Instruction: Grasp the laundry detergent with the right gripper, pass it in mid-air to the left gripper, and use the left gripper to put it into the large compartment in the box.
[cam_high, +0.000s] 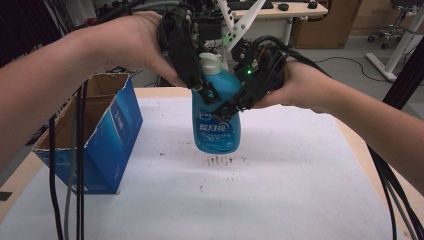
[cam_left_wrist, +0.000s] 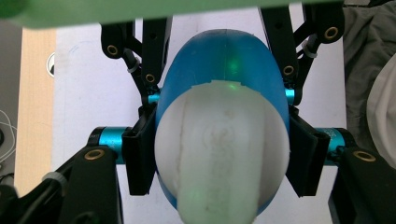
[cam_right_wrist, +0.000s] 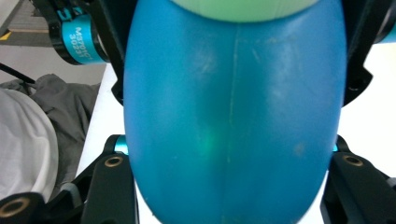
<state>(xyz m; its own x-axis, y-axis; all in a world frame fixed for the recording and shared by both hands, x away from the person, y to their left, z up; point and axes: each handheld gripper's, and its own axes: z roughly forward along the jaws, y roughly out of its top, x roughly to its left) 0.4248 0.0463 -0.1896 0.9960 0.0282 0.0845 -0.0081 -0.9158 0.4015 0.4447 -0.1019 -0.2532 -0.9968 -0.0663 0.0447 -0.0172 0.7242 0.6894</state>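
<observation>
A blue detergent bottle with a white cap stands upright over the white table sheet. I cannot tell whether its base touches the sheet. My left gripper reaches down from the upper left and is shut on the bottle's shoulder. My right gripper comes in from the right and is shut on the bottle's body just below. In the left gripper view the cap sits between the left gripper's jaws. In the right gripper view the blue body is pressed between the right gripper's jaws.
An open blue cardboard box stands at the table's left, with black cables hanging in front of it. More cables trail at the right edge. A desk and a cardboard carton stand behind the table. A grey cloth lies off the table's side.
</observation>
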